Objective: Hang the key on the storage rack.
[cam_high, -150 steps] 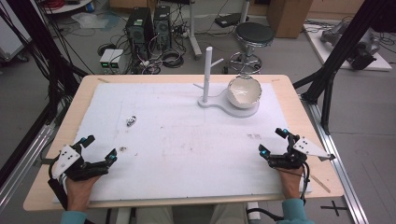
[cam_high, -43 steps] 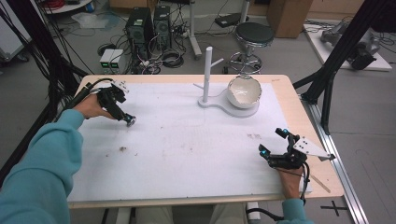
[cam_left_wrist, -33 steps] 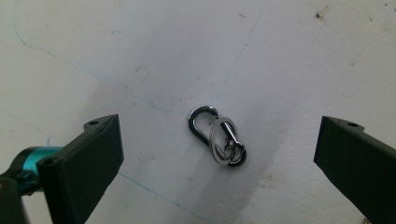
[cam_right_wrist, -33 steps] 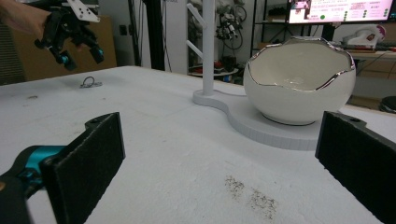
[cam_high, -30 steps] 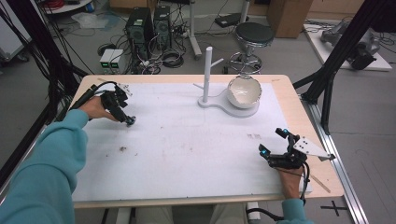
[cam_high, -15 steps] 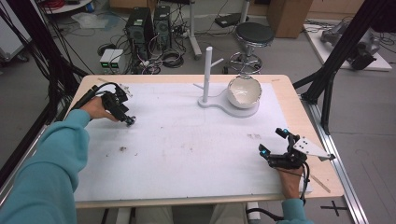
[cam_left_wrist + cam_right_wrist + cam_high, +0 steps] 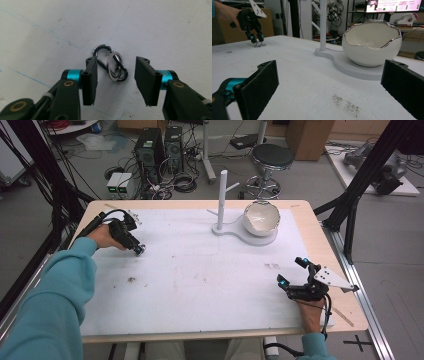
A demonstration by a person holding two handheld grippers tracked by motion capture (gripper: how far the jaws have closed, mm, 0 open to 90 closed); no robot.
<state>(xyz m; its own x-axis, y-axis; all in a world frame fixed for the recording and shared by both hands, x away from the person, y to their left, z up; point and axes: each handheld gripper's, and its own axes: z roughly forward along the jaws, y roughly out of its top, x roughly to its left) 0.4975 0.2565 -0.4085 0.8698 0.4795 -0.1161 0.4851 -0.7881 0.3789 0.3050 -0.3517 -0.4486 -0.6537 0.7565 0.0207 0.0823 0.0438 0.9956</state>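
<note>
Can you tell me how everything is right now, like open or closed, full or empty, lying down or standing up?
left gripper: open, jaws either side of the key clip, not squeezing it.
right gripper: open, holding nothing, low over the table.
key clip: lying flat on the table, ring attached.
bowl: upright on the white stand, looks empty.
white stand: upright, nothing hanging on its pegs.

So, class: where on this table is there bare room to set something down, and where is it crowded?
Free: the wide middle of the white mat, between the left gripper and the right gripper, and the near edge between the forearms. Crowded: the far right, where the bowl sits on the white stand, and around the key ring.
</note>
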